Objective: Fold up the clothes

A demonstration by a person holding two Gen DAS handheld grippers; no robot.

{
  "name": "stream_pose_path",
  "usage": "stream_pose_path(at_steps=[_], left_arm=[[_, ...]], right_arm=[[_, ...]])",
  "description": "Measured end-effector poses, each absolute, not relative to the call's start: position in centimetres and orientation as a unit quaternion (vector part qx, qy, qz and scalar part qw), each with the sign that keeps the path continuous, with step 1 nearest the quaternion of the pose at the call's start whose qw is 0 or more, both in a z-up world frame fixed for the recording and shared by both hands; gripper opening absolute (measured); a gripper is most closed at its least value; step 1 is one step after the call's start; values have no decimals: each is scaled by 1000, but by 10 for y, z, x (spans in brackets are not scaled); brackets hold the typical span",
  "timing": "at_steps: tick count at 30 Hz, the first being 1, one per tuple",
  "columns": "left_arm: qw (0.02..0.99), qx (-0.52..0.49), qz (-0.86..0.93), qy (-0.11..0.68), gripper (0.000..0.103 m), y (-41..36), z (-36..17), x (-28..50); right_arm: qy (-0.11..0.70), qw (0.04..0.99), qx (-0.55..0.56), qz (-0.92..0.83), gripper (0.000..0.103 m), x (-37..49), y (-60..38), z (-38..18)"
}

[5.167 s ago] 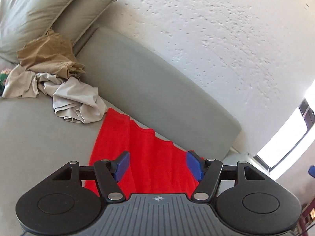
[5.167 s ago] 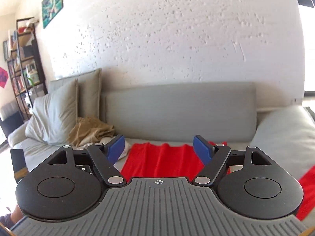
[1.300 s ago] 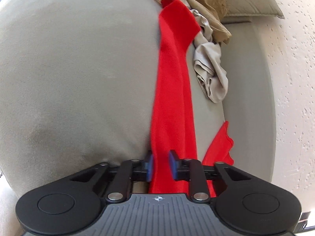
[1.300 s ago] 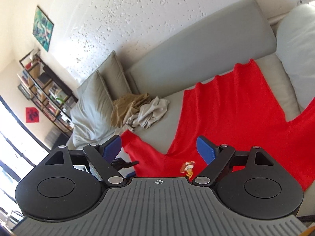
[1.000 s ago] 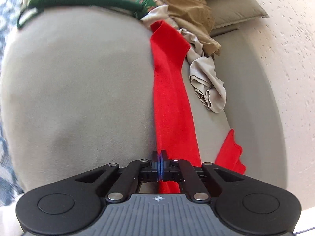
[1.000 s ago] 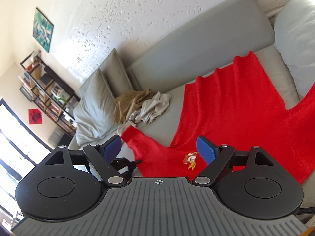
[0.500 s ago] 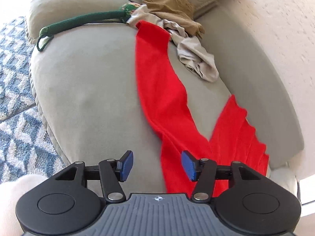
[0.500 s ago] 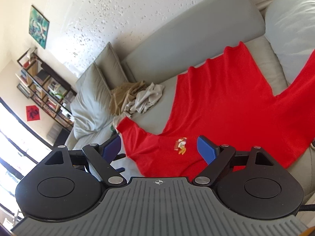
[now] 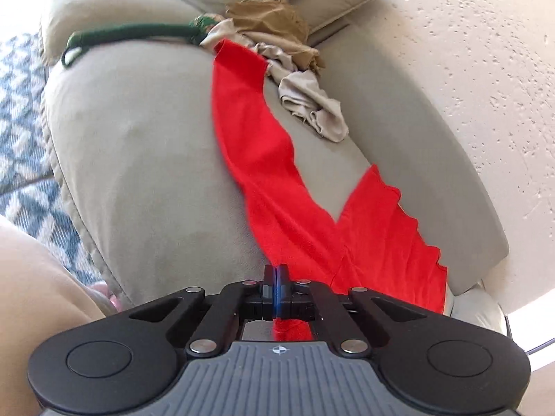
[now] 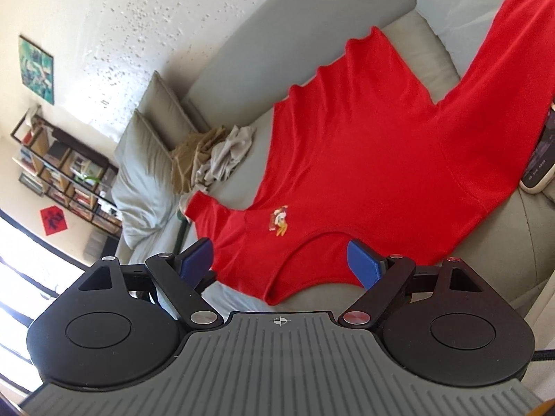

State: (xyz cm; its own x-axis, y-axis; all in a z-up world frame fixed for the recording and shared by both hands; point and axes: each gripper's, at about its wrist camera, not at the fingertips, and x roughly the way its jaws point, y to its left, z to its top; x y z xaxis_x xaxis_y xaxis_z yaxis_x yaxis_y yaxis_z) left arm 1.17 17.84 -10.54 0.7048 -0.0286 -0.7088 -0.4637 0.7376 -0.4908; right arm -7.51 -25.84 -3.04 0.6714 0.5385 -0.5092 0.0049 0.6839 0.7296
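Observation:
A red long-sleeved shirt (image 10: 350, 159) with a small chest emblem lies spread front-up on the grey sofa seat (image 9: 145, 159). One sleeve runs toward the clothes pile, the other drapes over the right cushion. My left gripper (image 9: 276, 277) is shut on the red shirt's edge (image 9: 295, 228) near the sofa's front. My right gripper (image 10: 282, 260) is open and empty, hovering just above the neckline (image 10: 305, 253).
A crumpled pile of beige and tan clothes (image 9: 295, 69) lies by the sofa cushions (image 10: 145, 159). A green strap (image 9: 121, 33) lies on the seat's far end. A patterned blue rug (image 9: 20, 111) covers the floor. A bookshelf (image 10: 59, 170) stands at the far wall.
My left gripper opened half a second ago, then shut again on the shirt's edge. My right gripper has come closer over the neckline and stays open.

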Motion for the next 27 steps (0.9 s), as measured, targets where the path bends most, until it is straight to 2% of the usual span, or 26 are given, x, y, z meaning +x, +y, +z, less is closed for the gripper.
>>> stream_pose_path(at_steps=[6, 8, 9, 10, 14, 16, 17, 18, 23, 27], left_arm=[[863, -309, 135, 375, 0, 168, -94, -4], [861, -318, 119, 379, 9, 165, -94, -8], [864, -311, 106, 381, 25, 158, -93, -9], [867, -304, 93, 384, 34, 151, -92, -11], [879, -260, 51, 396, 38, 123, -91, -15], [874, -261, 47, 407, 44, 117, -98, -13], [869, -268, 48, 414, 45, 115, -102, -12], [864, -274, 49, 420, 44, 113, -107, -10], [835, -347, 39, 425, 41, 114, -131, -6], [821, -384, 28, 422, 41, 118, -140, -5]], right_arm=[[385, 832, 376, 132, 86, -72, -270, -46], [389, 831, 381, 114, 86, -72, -276, -52], [392, 830, 384, 104, 86, -72, -279, -54], [394, 829, 386, 95, 86, -72, -282, -57], [402, 823, 396, 58, 85, -73, -294, -69], [407, 820, 400, 38, 76, -73, -300, -75], [416, 817, 399, 26, 64, -72, -302, -81], [425, 813, 398, 19, 59, -70, -303, -87], [455, 779, 430, 23, 56, -62, -299, -122], [432, 761, 482, 41, 56, -62, -302, -138]])
